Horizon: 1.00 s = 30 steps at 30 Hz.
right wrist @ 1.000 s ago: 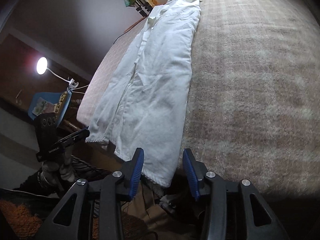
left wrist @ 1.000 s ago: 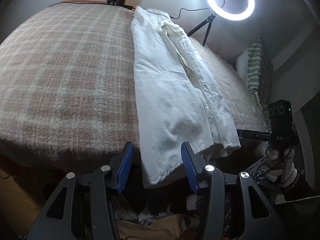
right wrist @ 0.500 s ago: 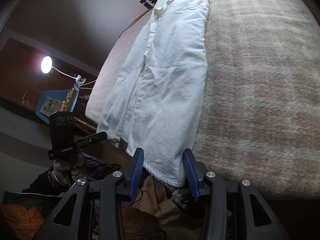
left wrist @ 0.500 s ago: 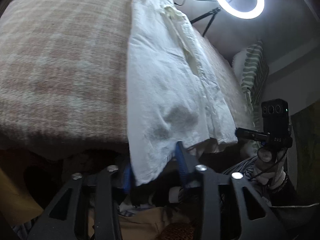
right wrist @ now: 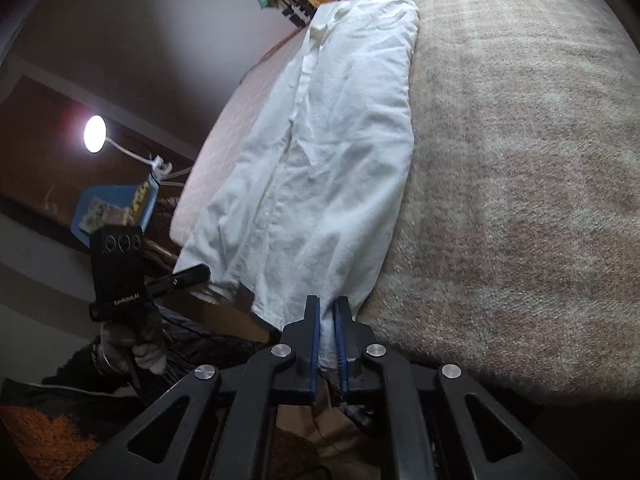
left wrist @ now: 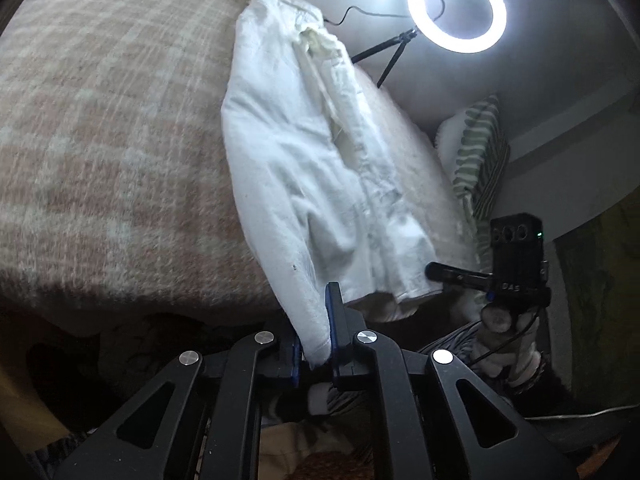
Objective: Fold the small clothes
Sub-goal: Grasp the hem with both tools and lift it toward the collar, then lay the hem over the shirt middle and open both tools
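A white button shirt [left wrist: 312, 168] lies lengthwise on a plaid blanket [left wrist: 100, 140], folded narrow, collar at the far end. Its hem hangs over the near bed edge. My left gripper [left wrist: 314, 332] is shut on the hem's left corner. My right gripper [right wrist: 328, 332] is shut on the hem's right corner of the same shirt [right wrist: 336, 152]. Each view shows the other gripper at the side, in the left wrist view [left wrist: 460, 276] and in the right wrist view [right wrist: 176, 280]. The hem is lifted slightly.
A lit ring light on a tripod [left wrist: 456, 8] stands beyond the bed's far end. A striped pillow [left wrist: 480, 156] leans at the right. A lamp [right wrist: 94, 140] and a blue box [right wrist: 116, 208] are left of the bed. Clothes lie below the bed edge [left wrist: 300, 440].
Both grippers moved in onto the shirt's hem and shut on its two corners. The hem has lifted a little and the fabric has wrinkled.
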### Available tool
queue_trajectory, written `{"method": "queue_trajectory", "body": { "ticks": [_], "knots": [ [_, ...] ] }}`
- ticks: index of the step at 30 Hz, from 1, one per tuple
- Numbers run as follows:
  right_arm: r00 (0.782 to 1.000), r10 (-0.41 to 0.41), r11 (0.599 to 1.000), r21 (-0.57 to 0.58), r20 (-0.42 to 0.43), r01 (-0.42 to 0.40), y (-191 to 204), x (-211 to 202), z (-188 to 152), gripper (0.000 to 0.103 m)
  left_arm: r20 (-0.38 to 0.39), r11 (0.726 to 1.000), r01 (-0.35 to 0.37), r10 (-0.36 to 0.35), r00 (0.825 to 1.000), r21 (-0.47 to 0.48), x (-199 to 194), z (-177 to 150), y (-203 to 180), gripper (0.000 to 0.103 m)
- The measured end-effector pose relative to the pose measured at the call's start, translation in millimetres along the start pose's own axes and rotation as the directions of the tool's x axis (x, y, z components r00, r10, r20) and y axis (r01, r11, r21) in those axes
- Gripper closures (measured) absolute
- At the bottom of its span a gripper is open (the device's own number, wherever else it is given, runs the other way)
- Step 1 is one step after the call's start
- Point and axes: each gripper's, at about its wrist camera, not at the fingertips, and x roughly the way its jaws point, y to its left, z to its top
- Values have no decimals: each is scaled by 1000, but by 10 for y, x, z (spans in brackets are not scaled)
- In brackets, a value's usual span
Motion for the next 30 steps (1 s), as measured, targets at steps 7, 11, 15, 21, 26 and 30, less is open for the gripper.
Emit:
{"method": "queue_trajectory", "body": {
  "ticks": [7, 11, 15, 21, 26, 30],
  "knots": [
    [991, 68, 997, 40, 117, -73, 22, -250, 185, 102, 84, 997, 54, -58, 995, 54, -173, 303, -269, 97],
    [980, 76, 996, 41, 184, -84, 60, -411, 388, 102, 137, 994, 65, -76, 988, 83, -203, 539, -368, 97],
    [965, 76, 994, 56, 250, -93, 80, -512, 672, 102, 189, 995, 67, -81, 979, 79, -142, 868, -408, 97],
    [952, 51, 992, 94, 303, -84, 48, -447, 1240, 102, 236, 998, 33, -43, 971, 46, 26, 1350, -322, 97],
    [948, 16, 981, 179, 318, -76, -235, -209, 1693, 103, 226, 1000, -24, 23, 974, -1, 310, 1694, -116, 97],
    [951, -33, 975, 220, 306, -37, -467, -3, 1939, 103, 202, 997, -64, 69, 977, -33, 526, 1854, 49, 97]
  ]
}}
